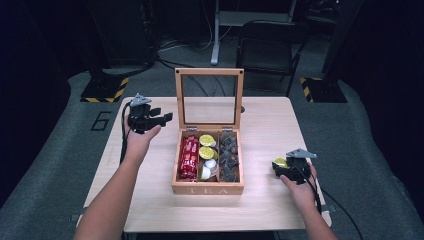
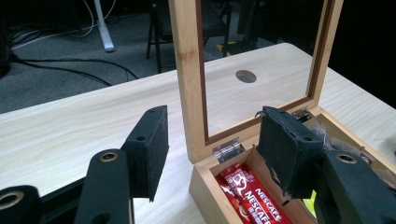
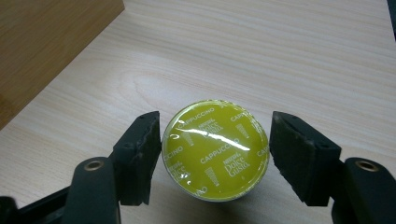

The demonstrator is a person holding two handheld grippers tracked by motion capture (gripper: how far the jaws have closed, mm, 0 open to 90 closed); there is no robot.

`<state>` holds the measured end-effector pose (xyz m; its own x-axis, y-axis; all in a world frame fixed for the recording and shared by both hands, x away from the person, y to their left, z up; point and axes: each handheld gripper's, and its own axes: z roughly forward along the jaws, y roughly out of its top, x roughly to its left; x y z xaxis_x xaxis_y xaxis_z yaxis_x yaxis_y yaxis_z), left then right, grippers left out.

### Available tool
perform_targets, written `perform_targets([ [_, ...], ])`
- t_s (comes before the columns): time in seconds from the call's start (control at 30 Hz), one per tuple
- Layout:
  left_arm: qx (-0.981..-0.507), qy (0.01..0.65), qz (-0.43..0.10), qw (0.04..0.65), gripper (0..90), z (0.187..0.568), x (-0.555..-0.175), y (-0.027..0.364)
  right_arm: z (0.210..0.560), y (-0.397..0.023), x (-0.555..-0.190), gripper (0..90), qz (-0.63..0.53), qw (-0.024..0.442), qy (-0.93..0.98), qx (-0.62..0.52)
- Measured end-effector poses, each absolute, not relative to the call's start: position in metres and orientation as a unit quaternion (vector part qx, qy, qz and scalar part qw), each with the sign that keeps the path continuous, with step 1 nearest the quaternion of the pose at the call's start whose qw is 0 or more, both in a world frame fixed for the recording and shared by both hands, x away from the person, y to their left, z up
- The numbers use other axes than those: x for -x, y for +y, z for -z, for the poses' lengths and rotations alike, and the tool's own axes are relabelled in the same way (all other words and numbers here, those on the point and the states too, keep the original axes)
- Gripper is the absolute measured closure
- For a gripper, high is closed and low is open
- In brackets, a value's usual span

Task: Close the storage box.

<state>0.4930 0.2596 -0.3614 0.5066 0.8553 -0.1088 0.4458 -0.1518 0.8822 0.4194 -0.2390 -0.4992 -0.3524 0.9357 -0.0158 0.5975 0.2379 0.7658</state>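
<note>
Wooden tea box [image 1: 207, 189] with a glazed lid [image 1: 209, 72] standing upright on its hinges, set mid-table [image 1: 265, 205]; its left compartment holds red Nescafé sachets [image 1: 188, 157], the middle one yellow and white coffee capsules [image 1: 206, 153], the right one dark wrapped tea bags [image 1: 229, 155]. To the right of the box, well apart from it, a yellow-lidded Dolce Gusto cappuccino capsule [image 3: 216, 149] stands foil-up on the table between the jaws of the right gripper [image 3: 217, 156]. The left pad sits at or just against the capsule's rim while the right pad shows a sliver of bare table before it, so the jaws bracket the capsule loosely rather than clamp it. The left gripper [image 2: 219, 149] hovers at the box's rear left corner, jaws half apart and holding nothing, one to each side of the lid's left post and hinge [image 2: 227, 150]. The step in hand appears to be the setting-out of a capsule on the table, at the point of release. If so, the next move calls for the right jaws to spread clear of the rim and lift straight up, lest a pad drag or tip the capsule; the left gripper stands placed to steady the lid.
</note>
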Motion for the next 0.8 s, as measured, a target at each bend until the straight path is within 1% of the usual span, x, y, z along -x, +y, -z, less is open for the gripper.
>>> perform_targets([
  [0.27,-0.727,0.450,-0.216,0.472,42.6,0.361,-0.493,0.260,0.490,-0.236,-0.420,31.3,-0.346,0.254,0.753,-0.499],
  [0.53,-0.728,0.448,-0.218,0.472,42.6,0.361,-0.494,0.260,0.471,-0.236,-0.422,30.9,-0.368,0.241,0.744,-0.504],
  [0.8,-0.730,0.446,-0.215,0.471,42.6,0.361,-0.495,0.258,0.459,-0.229,-0.425,31.5,-0.370,0.244,0.749,-0.493],
])
